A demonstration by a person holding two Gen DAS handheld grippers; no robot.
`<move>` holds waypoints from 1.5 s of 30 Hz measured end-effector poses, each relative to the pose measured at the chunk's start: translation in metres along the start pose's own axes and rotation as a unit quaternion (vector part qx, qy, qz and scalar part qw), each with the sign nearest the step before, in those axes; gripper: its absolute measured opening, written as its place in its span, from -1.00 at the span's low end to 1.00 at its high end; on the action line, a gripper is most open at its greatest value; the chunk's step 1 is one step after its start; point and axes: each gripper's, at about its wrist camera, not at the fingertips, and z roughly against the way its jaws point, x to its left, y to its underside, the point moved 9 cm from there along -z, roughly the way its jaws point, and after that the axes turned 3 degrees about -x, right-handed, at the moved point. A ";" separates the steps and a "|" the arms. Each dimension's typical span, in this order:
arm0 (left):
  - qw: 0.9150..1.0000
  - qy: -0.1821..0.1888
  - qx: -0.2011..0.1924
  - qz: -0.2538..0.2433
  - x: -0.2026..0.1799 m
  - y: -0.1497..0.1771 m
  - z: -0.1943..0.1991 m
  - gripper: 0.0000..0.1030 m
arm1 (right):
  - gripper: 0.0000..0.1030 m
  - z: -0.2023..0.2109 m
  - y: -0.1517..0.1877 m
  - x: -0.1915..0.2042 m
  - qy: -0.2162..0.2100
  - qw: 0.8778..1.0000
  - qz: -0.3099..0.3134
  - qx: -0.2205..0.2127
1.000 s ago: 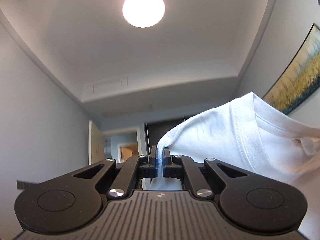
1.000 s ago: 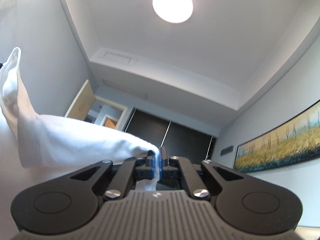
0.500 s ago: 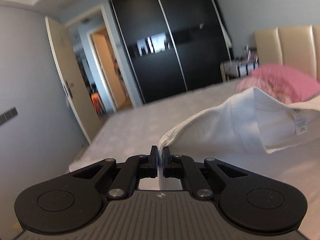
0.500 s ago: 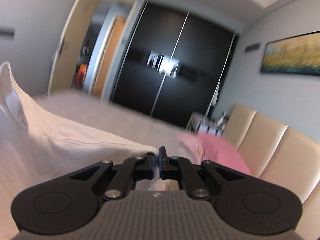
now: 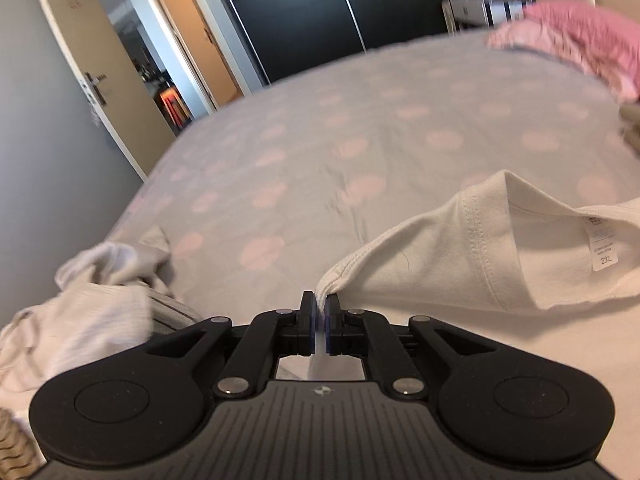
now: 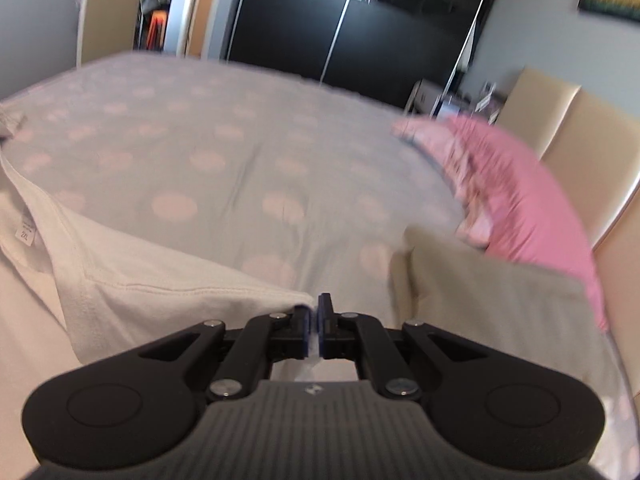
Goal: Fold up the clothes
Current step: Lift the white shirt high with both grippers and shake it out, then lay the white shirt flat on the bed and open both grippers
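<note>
Here, a bed (image 5: 340, 128) with a grey cover dotted in pale pink fills the middle of both views, running from the lower edge up to a black sliding wardrobe (image 5: 320, 12) across the top of each frame. In the left wrist view an open cream door (image 5: 100, 64) stands at the upper left, and a loose heap of pale clothes (image 5: 92, 292) lies on the cover at the lower left. In the right wrist view a cream padded headboard (image 6: 568, 128) rises at the right edge, with a pink pillow (image 6: 520, 196) leaning before it and a beige folded cloth (image 6: 492, 304) just below the pillow, at the lower right.

The white T-shirt (image 5: 460, 252) hangs stretched between the two claws. In the left wrist view it spreads from the centre to the right edge; in the right wrist view it spreads from the centre to the left edge, its lower part lying toward the bottom corner. Its neck opening faces the cameras, showing the collar seam and a small size label (image 5: 602, 246) at the right of the left view and at the far left of the right view.

The left gripper (image 5: 320, 304), at lower centre, is clamped tight on a bunched shoulder edge of the T-shirt, cloth showing between the blue pads. The right gripper (image 6: 314, 314), likewise at lower centre, is clamped on the opposite shoulder edge, a sliver of white cloth showing between its pads.
</note>
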 end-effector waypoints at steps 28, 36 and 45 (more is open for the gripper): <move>0.996 0.090 0.027 -0.008 -0.047 0.077 0.003 -0.46 | -0.76 -0.012 0.076 0.067 -0.108 0.989 -0.077 0.067; 0.996 0.080 0.042 -0.009 -0.066 0.111 -0.010 -0.46 | -0.76 -0.033 0.096 0.115 -0.037 0.989 -0.143 0.028; 0.996 0.063 0.034 0.052 -0.062 0.097 -0.031 -0.46 | -0.78 -0.084 0.050 0.105 -0.047 0.986 -0.161 0.024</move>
